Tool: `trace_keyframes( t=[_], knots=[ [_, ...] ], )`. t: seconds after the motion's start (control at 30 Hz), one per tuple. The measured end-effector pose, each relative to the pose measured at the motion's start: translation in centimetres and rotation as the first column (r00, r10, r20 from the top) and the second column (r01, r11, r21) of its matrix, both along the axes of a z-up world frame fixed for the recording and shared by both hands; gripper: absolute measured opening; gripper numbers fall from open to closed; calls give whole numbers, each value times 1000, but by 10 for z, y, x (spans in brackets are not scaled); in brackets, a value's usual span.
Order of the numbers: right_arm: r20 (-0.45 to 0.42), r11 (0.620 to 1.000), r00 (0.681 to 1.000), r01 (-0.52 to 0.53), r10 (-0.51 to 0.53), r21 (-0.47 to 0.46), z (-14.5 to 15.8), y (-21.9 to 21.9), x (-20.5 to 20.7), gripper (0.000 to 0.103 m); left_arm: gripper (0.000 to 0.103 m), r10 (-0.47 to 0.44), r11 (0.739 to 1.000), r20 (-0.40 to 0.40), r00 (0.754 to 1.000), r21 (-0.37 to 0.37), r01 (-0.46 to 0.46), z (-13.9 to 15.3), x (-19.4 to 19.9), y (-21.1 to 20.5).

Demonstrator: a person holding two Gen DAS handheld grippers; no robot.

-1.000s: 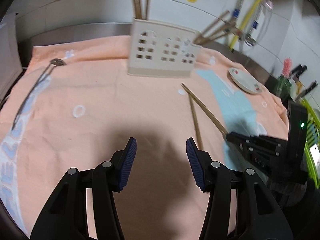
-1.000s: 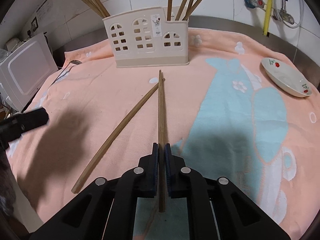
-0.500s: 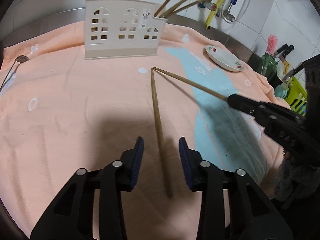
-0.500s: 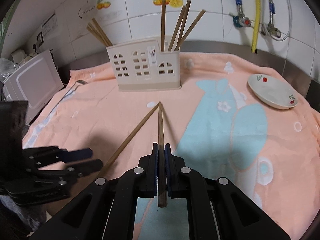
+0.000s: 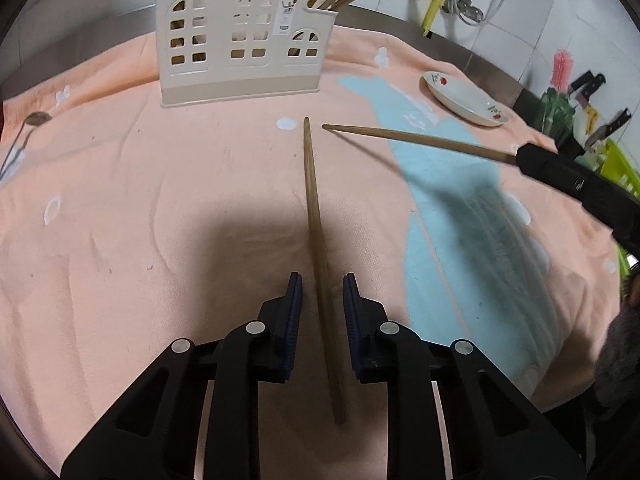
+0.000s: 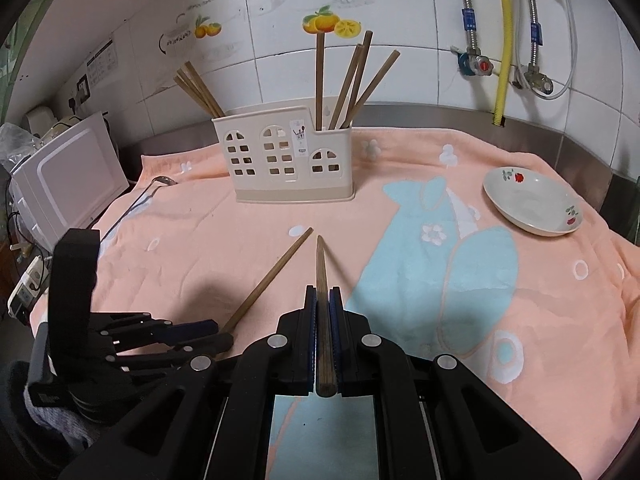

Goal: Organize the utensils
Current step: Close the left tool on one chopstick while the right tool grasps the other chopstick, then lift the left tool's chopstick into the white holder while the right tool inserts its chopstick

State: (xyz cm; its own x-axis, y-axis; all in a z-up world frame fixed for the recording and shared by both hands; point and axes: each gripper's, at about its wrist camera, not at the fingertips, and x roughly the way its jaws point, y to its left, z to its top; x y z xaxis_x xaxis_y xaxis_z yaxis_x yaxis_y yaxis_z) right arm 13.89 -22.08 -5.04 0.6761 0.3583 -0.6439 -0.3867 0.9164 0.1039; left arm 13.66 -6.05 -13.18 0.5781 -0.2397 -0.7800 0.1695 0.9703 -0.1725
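Observation:
A wooden chopstick (image 5: 316, 216) lies on the orange towel (image 5: 160, 200), pointing at the beige utensil holder (image 5: 244, 40). My left gripper (image 5: 319, 292) is open, its pads on either side of this chopstick near its close end, not touching. It also shows in the right wrist view (image 6: 192, 330) beside the lying chopstick (image 6: 272, 276). My right gripper (image 6: 323, 300) is shut on a second chopstick (image 6: 322, 280), held above the towel; it shows in the left wrist view (image 5: 416, 140). The holder (image 6: 288, 164) holds several chopsticks.
A white dish (image 6: 532, 204) with red flowers sits at the right on the towel. A metal ladle (image 5: 24, 132) lies at the far left. A white appliance (image 6: 64, 176) stands left of the towel. Pipes and taps (image 6: 500, 64) run on the tiled wall behind.
My left gripper has swung over the lying chopstick and narrowed its jaws around it. My right gripper has lifted its chopstick off the towel and drawn back.

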Motion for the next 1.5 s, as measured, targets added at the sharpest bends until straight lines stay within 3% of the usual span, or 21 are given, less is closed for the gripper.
trace_keyframes(
  t=[0.13, 0.4, 0.67, 0.97, 1.5],
  knots=[
    [16, 1000, 1000, 1, -1, 2, 7, 1, -1, 6, 8, 2, 996, 6, 1000, 85, -3, 2, 1, -7],
    [47, 1000, 999, -9, 9, -2, 21, 3, 1, 6, 6, 19, 999, 29, 999, 29, -20, 20, -3, 7],
    [63, 1000, 998, -19, 19, -5, 31, 5, 3, 6, 5, 51, 998, 155, 987, -55, -43, 69, -12, 32],
    [73, 998, 996, -56, 57, -9, 47, 14, 9, 6, 5, 38, 998, 251, 967, -57, -24, 104, -19, 42],
    [131, 986, 977, -164, 168, -44, 132, 48, 53, 6, 5, 22, 1000, 303, 953, 1, -24, 156, 9, 59]
  ],
)
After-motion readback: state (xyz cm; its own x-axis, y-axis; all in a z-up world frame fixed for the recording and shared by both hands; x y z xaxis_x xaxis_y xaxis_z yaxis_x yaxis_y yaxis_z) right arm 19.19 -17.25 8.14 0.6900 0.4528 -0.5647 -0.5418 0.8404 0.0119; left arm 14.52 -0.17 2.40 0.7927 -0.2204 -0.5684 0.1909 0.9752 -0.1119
